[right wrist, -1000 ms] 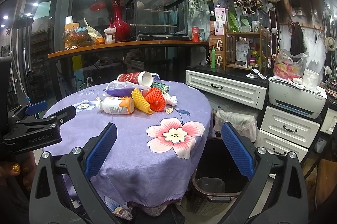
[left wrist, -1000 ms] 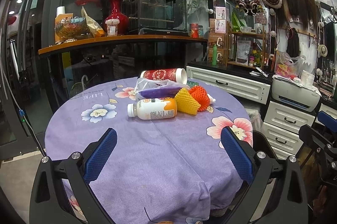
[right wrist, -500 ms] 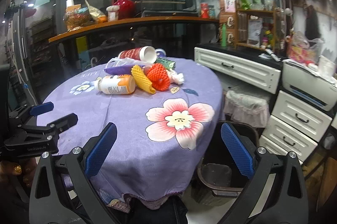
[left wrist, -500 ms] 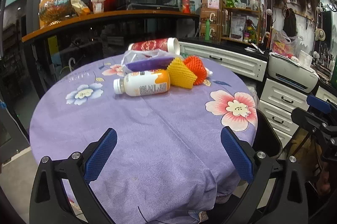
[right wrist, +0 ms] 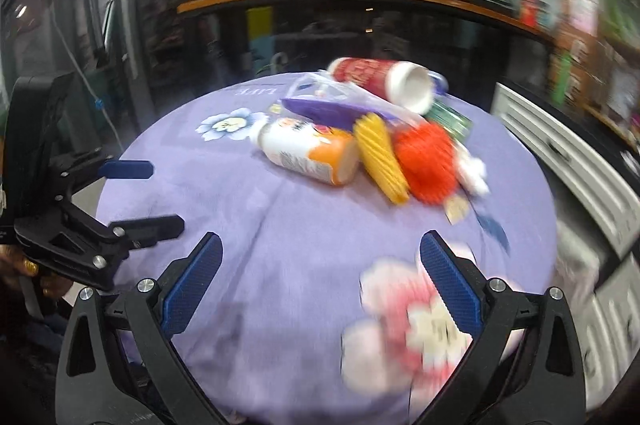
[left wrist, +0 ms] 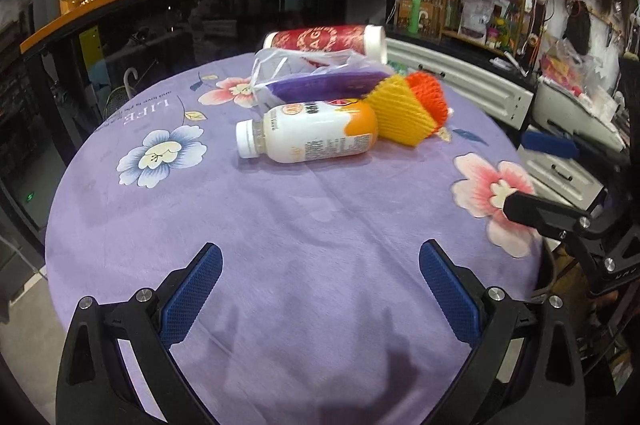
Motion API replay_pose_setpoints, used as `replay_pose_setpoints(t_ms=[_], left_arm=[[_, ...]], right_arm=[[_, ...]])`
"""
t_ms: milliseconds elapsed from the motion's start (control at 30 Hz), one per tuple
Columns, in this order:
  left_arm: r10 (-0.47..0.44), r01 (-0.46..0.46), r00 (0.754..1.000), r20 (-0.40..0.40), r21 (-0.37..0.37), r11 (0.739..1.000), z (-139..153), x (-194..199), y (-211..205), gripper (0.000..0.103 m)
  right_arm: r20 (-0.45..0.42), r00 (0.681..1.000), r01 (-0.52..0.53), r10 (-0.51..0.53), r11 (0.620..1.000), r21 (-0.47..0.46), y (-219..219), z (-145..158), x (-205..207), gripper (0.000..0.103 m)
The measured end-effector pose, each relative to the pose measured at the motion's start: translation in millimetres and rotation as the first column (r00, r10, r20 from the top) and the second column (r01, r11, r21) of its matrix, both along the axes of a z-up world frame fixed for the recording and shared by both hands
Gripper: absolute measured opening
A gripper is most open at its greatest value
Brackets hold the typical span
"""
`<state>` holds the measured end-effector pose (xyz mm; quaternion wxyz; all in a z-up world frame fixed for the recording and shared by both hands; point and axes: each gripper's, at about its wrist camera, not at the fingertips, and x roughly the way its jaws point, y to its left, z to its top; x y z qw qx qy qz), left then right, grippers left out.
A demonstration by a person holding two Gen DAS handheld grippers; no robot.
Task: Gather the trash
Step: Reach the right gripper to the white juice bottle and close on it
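Both tools are spread wide and holding nothing. The left tool [left wrist: 320, 285] hangs over the near edge of the round surface [left wrist: 280, 245] with its purple flowered cloth, and the right tool [right wrist: 320, 285] is over the same cloth, a bit to the side, though that view is pretty blurry.

The trash is all bunched in one pile toward the far side, well ahead of both tools. Closest is a white and orange plastic bottle [left wrist: 308, 137] lying on its side, cap pointing left. Just beside it on the right sits a yellow foam fruit net [left wrist: 404, 113], touching an orange foam fruit net [left wrist: 430, 95]. Behind the bottle there's a clear plastic bag [left wrist: 296, 65] with something purple inside, and past that a red paper cup [left wrist: 324, 39] tipped over, open end facing right. Can't tell if anything's in the cup.
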<state>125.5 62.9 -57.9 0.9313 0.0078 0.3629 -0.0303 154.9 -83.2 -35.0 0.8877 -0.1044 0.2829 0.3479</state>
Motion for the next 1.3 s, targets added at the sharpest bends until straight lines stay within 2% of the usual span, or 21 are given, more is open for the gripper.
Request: replay_pose_setpoints(t_ms=[133,233,333,400,533,633,767,933,1033,1167,1233,1300], left_arm=[[0.027,-0.027,0.999,-0.022,0.007,1.000,3.9,26.2,24.8,0.098],[0.066,-0.067,0.998,-0.011,-0.006,0.998,10.4,38.6,47.8,0.098],[0.112,-0.112,0.994,-0.010,-0.029,0.993,15.2,46.0,72.7,0.098],[0.134,-0.135,0.991,-0.009,-0.033,0.990,16.2,47.1,85.8,0.097],[0.160,-0.160,0.987,-0.016,-0.032,0.987,15.4,48.5,100.4,0.097],[0.162,-0.163,0.986,-0.027,-0.038,0.986,12.2,51.7,108.7,0.097],[0.147,-0.149,0.989,-0.031,-0.047,0.988,9.1,56.9,111.4,0.097],[0.119,-0.120,0.992,-0.033,-0.055,0.991,4.9,63.8,110.3,0.097],[0.108,-0.110,0.994,-0.029,-0.057,0.992,4.5,65.6,111.4,0.097],[0.121,-0.122,0.992,-0.022,-0.063,0.990,5.5,65.1,117.0,0.097],[0.130,-0.131,0.991,-0.017,-0.070,0.989,7.0,62.3,119.9,0.097],[0.141,-0.140,0.990,-0.005,-0.078,0.987,10.1,58.0,123.3,0.097]], right_arm=[[0.029,0.992,-0.118,0.121,0.990,-0.080,38.5,9.1,29.5,0.098],[0.049,0.974,-0.208,0.221,0.960,-0.187,73.1,11.0,50.2,0.098],[0.066,0.947,-0.278,0.315,0.905,-0.323,107.9,7.8,62.2,0.098],[0.080,0.927,-0.302,0.367,0.855,-0.422,130.0,2.2,68.7,0.098],[0.077,0.894,-0.332,0.441,0.768,-0.547,154.8,-11.9,77.9,0.096],[0.046,0.885,-0.346,0.464,0.721,-0.600,164.4,-21.6,85.1,0.088],[0.042,0.878,-0.330,0.476,0.668,-0.667,176.2,-31.9,97.3,0.087],[0.002,0.866,-0.352,0.500,0.612,-0.708,191.6,-44.0,100.6,0.072],[0.004,0.864,-0.356,0.504,0.616,-0.703,197.1,-43.3,98.5,0.067],[-0.016,0.866,-0.385,0.500,0.646,-0.660,195.0,-36.0,92.7,0.063],[-0.008,0.872,-0.385,0.489,0.676,-0.628,191.9,-30.3,88.4,0.063],[0.000,0.890,-0.376,0.455,0.735,-0.565,183.9,-19.3,84.3,0.063]])
